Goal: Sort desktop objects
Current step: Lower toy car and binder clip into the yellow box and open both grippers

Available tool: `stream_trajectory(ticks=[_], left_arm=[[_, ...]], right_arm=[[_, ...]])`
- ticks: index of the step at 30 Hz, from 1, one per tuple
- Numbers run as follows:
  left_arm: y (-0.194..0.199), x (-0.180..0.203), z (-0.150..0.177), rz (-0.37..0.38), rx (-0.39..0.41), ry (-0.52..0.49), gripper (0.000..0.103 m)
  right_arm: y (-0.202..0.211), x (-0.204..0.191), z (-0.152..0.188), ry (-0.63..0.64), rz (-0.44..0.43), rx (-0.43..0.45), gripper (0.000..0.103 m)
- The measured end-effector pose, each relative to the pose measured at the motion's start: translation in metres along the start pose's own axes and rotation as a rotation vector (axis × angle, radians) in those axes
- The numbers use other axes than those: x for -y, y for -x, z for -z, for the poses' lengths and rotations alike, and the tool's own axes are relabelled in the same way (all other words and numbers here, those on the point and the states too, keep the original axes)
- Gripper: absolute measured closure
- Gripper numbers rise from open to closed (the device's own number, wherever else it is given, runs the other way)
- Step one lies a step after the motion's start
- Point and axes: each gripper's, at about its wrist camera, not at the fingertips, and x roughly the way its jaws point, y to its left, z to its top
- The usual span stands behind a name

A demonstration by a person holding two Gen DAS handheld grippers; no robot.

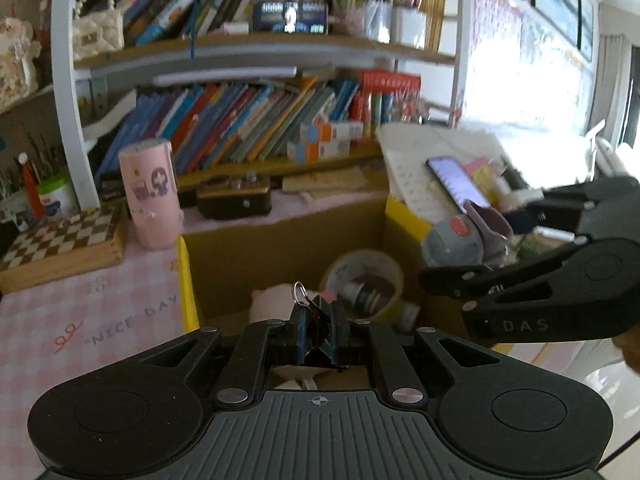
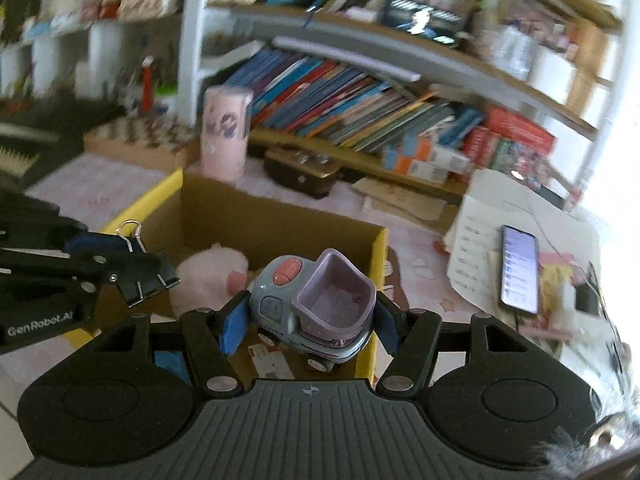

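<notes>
In the left wrist view my left gripper [image 1: 318, 332] is shut on a black binder clip [image 1: 316, 320] whose wire loop sticks up. It hangs over the near edge of a cardboard box [image 1: 188, 280] with a yellow rim. A tape roll [image 1: 362, 280] and a pink plush [image 1: 270, 306] lie inside the box. My right gripper [image 2: 309, 325] is shut on a blue-grey toy truck [image 2: 316, 304] with a purple tipper. It holds the toy above the box's right wall [image 2: 378, 280]. The left gripper [image 2: 132, 264] with the clip [image 2: 150, 278] shows at the left of the right wrist view.
A pink tumbler [image 1: 150, 194] and a chequered wooden box [image 1: 60, 240] stand left of the carton. A dark brown case [image 1: 234, 198] sits behind it. A lit phone [image 2: 520, 270] lies on papers to the right. Bookshelves [image 1: 248, 120] fill the back.
</notes>
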Motion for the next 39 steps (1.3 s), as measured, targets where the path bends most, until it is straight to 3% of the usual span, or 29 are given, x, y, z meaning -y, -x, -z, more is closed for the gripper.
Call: stream_trajectory(ticks=[9,18,29,35,39], left_arm=[[-0.037,0.0,0.002,0.002,-0.122,-0.004,0.093],[-0.051,0.0,0.007,-0.017,-0.185,-0.012,0.093],[-0.052,0.003,0.01,-0.042,-0.187,-0.002,0.093],[-0.041,0.002,0.011,-0.072,-0.14,0.013,0.086],[-0.025,0.001,0.009,-0.094,-0.083,0.015,0.068]], right_arm=[[-0.058,-0.014,-0.006,0.229,-0.106,-0.153,0.042],[-0.087,-0.023,-0.002,0.313,-0.177,-0.226,0.042],[-0.093,-0.028,-0.003,0.389,-0.207,-0.232,0.042],[-0.093,-0.027,-0.002,0.38,-0.212,-0.223,0.041],[-0.088,-0.019,-0.003,0.301,-0.222,-0.217,0.032]])
